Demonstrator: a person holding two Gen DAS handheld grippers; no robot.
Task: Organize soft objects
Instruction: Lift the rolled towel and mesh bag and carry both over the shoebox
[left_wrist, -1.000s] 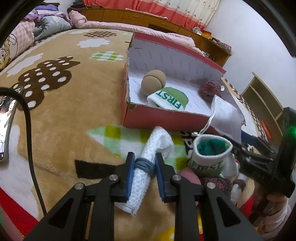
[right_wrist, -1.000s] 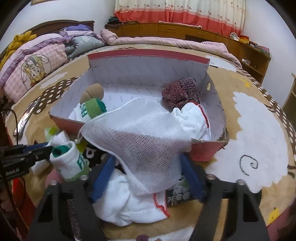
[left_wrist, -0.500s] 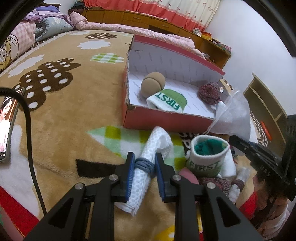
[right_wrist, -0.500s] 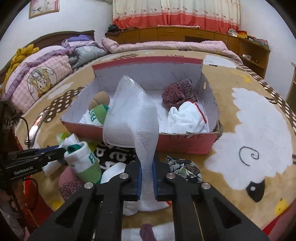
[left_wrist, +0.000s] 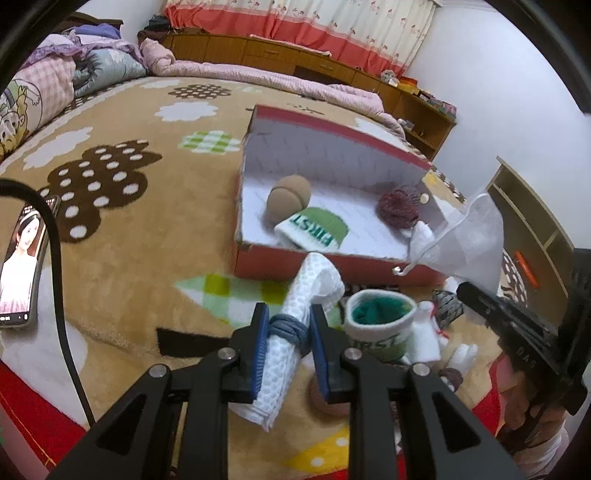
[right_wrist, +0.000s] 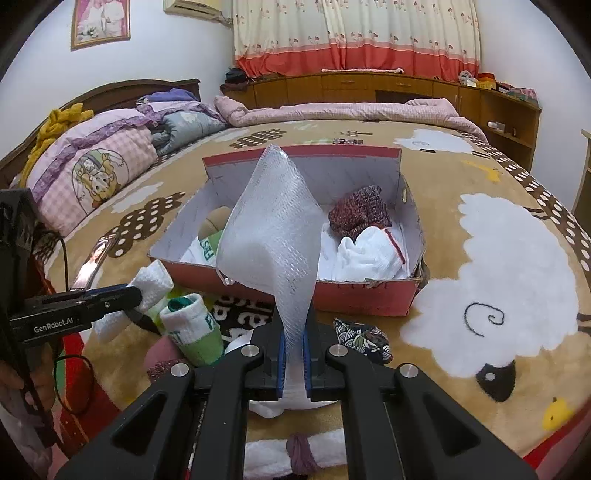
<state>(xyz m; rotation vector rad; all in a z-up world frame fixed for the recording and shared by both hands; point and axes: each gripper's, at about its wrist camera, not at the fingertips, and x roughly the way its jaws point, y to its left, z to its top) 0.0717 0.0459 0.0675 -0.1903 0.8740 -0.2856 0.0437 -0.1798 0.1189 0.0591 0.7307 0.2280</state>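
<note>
My left gripper (left_wrist: 289, 332) is shut on a rolled white waffle cloth (left_wrist: 312, 280) tied with a grey band, held just above the blanket. My right gripper (right_wrist: 293, 354) is shut on a white mesh bag (right_wrist: 273, 229), which stands up in front of the box; that bag (left_wrist: 469, 236) hangs at the right of the left wrist view. The red cardboard box (right_wrist: 365, 297) lies ahead and holds a tan ball (left_wrist: 290, 192), a green and white "FIRST" sock (left_wrist: 314, 230), a maroon knit piece (right_wrist: 360, 214) and a white sock (right_wrist: 369, 254).
A second green and white sock (right_wrist: 194, 328) stands upright on the blanket beside a patterned pouch (right_wrist: 364, 341) and other small soft items. A phone (left_wrist: 22, 258) with a black cable lies at the left. Bedding is piled at the back left; wooden cabinets line the far wall.
My right gripper closed on the mesh bag and lifted it, so the bag now stands as a narrow peak. The left gripper rose slightly with the rolled cloth.
</note>
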